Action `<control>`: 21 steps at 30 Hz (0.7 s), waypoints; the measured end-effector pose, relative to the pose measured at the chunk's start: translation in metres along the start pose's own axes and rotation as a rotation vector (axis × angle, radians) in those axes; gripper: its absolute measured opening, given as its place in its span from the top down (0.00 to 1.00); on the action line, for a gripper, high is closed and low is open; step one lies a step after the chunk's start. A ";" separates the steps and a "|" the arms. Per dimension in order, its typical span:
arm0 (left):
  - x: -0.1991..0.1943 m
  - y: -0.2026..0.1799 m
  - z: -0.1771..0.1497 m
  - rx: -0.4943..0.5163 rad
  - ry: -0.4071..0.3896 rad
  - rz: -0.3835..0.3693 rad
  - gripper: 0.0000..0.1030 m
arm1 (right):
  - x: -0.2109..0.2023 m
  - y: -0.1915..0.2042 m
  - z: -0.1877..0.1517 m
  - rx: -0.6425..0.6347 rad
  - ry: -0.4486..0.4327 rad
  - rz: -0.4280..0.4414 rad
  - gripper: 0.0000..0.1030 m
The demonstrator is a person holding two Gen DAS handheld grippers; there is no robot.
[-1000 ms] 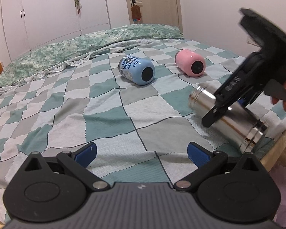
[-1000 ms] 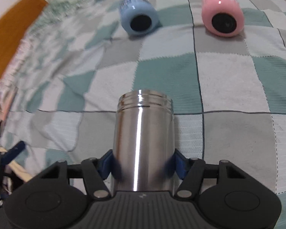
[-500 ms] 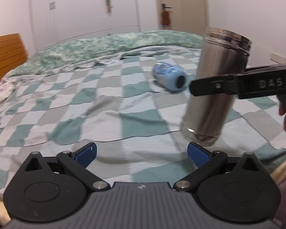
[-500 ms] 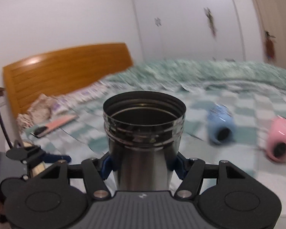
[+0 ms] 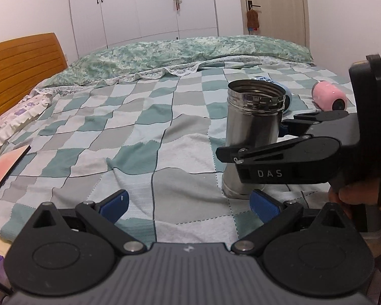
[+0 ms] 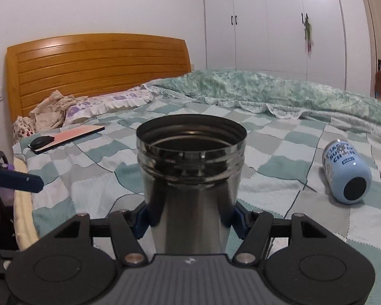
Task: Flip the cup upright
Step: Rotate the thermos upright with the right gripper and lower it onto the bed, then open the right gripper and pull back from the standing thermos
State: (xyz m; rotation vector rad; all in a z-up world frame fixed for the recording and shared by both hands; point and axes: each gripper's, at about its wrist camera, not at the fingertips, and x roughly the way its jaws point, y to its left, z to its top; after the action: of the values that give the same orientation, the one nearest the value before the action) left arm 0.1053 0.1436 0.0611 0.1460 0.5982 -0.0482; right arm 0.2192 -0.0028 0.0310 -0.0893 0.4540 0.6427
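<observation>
A steel cup (image 5: pixel 251 132) stands upright, mouth up, with its base on the checked bedspread (image 5: pixel 139 137). My right gripper (image 6: pixel 190 216) is shut on the steel cup (image 6: pixel 190 178), its blue pads on both sides of the body. In the left wrist view the right gripper's black fingers (image 5: pixel 279 152) clamp the cup from the right. My left gripper (image 5: pixel 188 203) is open and empty, low at the bed's near edge, just in front of the cup.
A light blue cup (image 6: pixel 348 175) and a pink cup (image 5: pixel 330 97) lie on their sides farther back. A pink notebook with a black mouse (image 6: pixel 63 138) lies near the pillows. A wooden headboard (image 6: pixel 99 71) and a green duvet (image 5: pixel 190 50) bound the bed.
The right gripper has turned the steel cup from lying on its side to upright and lowered it until its base rests on the bedspread. The left gripper stayed open.
</observation>
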 end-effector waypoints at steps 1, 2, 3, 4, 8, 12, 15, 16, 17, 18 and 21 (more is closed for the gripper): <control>-0.001 0.000 0.000 0.000 -0.002 0.001 0.00 | -0.001 0.001 0.002 0.004 0.007 -0.002 0.39; -0.001 0.000 0.000 -0.002 -0.004 0.004 0.00 | -0.001 0.001 0.003 0.005 0.011 -0.001 0.39; -0.001 0.000 -0.001 -0.006 -0.006 0.005 0.00 | -0.003 0.001 0.004 0.009 0.015 0.008 0.39; -0.003 -0.001 -0.001 -0.011 -0.008 0.005 0.00 | -0.006 0.000 0.004 0.021 0.013 0.016 0.34; -0.015 -0.009 -0.006 -0.026 -0.033 -0.010 0.00 | -0.044 -0.007 0.000 0.054 -0.066 0.010 0.09; -0.034 -0.030 -0.009 -0.028 -0.102 -0.054 0.00 | -0.100 -0.016 -0.015 0.069 -0.164 -0.019 0.01; -0.052 -0.055 -0.013 -0.030 -0.167 -0.092 0.00 | -0.148 -0.024 -0.033 0.078 -0.227 -0.085 0.00; -0.057 -0.065 -0.014 -0.030 -0.189 -0.101 0.00 | -0.162 -0.027 -0.039 0.078 -0.240 -0.104 0.00; -0.061 -0.073 -0.015 -0.032 -0.208 -0.111 0.00 | -0.177 -0.030 -0.046 0.075 -0.254 -0.129 0.00; -0.066 -0.082 -0.016 -0.033 -0.227 -0.127 0.00 | -0.192 -0.032 -0.053 0.070 -0.267 -0.158 0.00; -0.074 -0.108 -0.023 -0.039 -0.279 -0.140 0.00 | -0.232 -0.040 -0.074 0.078 -0.297 -0.232 0.00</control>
State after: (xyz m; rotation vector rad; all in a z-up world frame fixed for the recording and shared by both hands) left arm 0.0219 0.0401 0.0711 0.0574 0.3293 -0.1891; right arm 0.0511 -0.1799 0.0635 0.0281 0.1774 0.4009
